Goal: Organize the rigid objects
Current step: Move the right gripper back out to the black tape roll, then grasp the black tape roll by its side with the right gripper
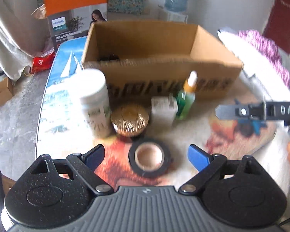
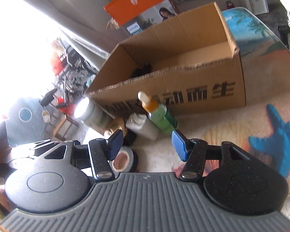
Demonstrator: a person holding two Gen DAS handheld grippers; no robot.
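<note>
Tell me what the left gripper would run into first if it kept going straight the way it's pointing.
Most likely the black tape roll: it lies on the table right between the open left gripper fingers, untouched. The gold-lidded jar stands farther along that line, though depth is hard to judge.

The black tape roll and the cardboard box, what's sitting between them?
In the left wrist view, a round wooden-lidded jar stands between the black tape roll and the cardboard box.
</note>
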